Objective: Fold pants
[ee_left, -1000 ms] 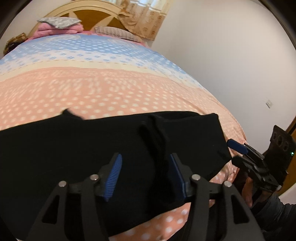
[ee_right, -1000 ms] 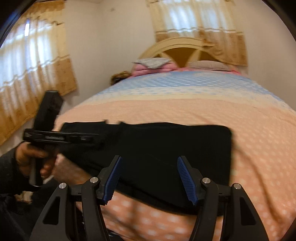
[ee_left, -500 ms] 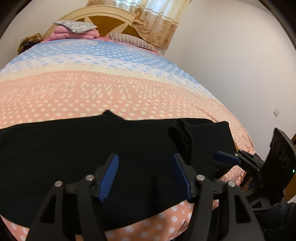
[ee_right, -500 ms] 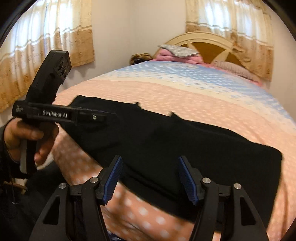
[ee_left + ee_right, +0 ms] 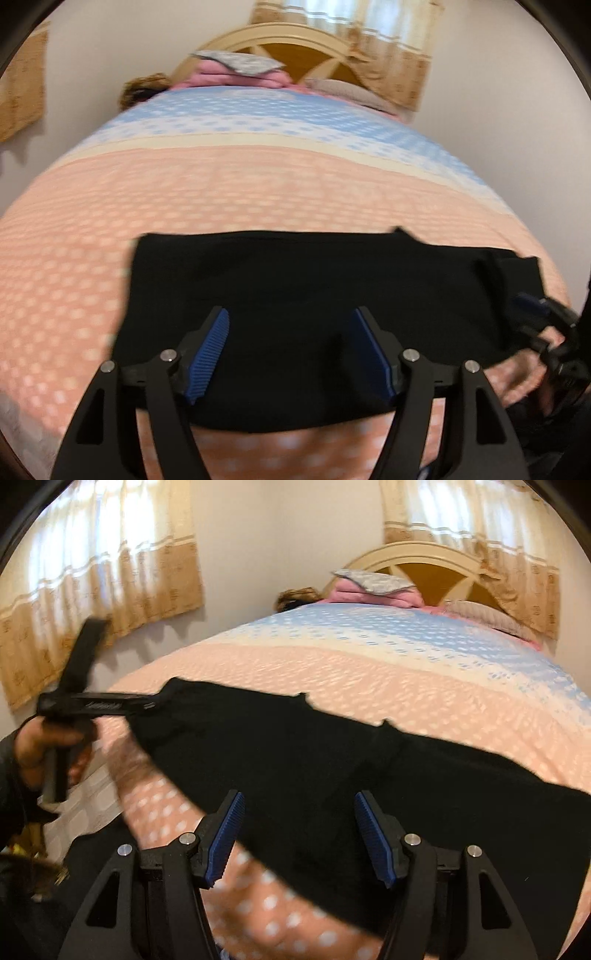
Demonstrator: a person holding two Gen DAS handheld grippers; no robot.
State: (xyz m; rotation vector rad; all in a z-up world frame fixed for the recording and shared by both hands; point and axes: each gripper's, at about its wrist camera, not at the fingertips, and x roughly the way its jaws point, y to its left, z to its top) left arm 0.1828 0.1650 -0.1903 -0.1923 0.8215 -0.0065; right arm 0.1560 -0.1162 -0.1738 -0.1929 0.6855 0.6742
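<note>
1. Judging progress: black pants (image 5: 314,295) lie flat across the bed's (image 5: 258,184) near edge, apparently folded lengthwise; cross folds remain.
2. My left hand-held gripper (image 5: 291,354) is opening, holding nothing.
3. My right hand-held gripper (image 5: 299,842) hovers open, empty.

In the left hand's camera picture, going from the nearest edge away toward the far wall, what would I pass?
left gripper → black pants → peach dotted bedspread → blue dotted band → pink pillows → wooden headboard → curtain.
</note>
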